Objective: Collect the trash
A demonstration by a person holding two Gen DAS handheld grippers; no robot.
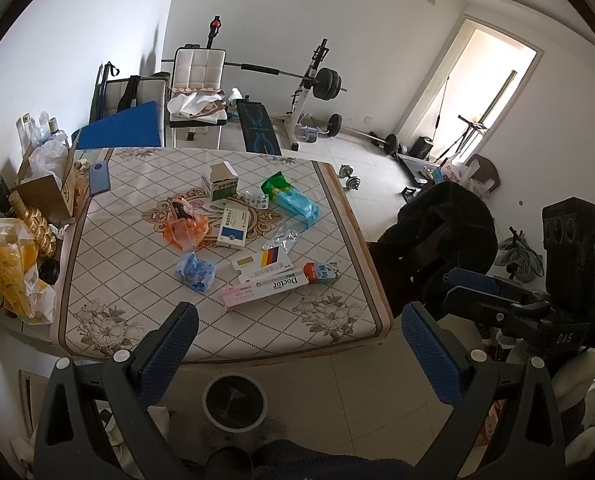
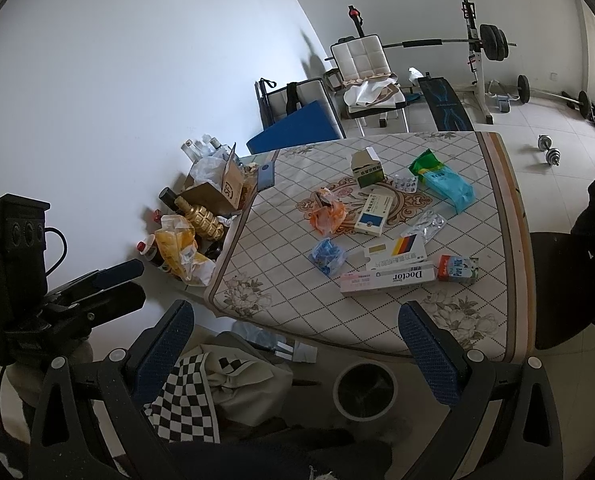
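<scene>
Trash lies scattered on the patterned table (image 1: 109,280): a long Doctor toothpaste box (image 1: 263,289), a small milk carton (image 1: 321,272), medicine boxes (image 1: 233,227), an orange wrapper (image 1: 185,226), a blue wrapper (image 1: 195,271), blister packs (image 1: 281,238) and a green-blue packet (image 1: 291,198). A round bin (image 1: 234,404) stands on the floor below the near table edge; it also shows in the right wrist view (image 2: 365,390). My left gripper (image 1: 299,354) is open and empty above the bin. My right gripper (image 2: 297,354) is open and empty, short of the table.
Bottles, a cardboard box (image 1: 51,192) and a yellow bag (image 1: 15,270) crowd the table's left side. A chair with dark clothing (image 1: 441,236) stands at the right. Weight bench and barbells (image 1: 297,92) are behind. A checkered cloth (image 2: 193,396) lies on the floor.
</scene>
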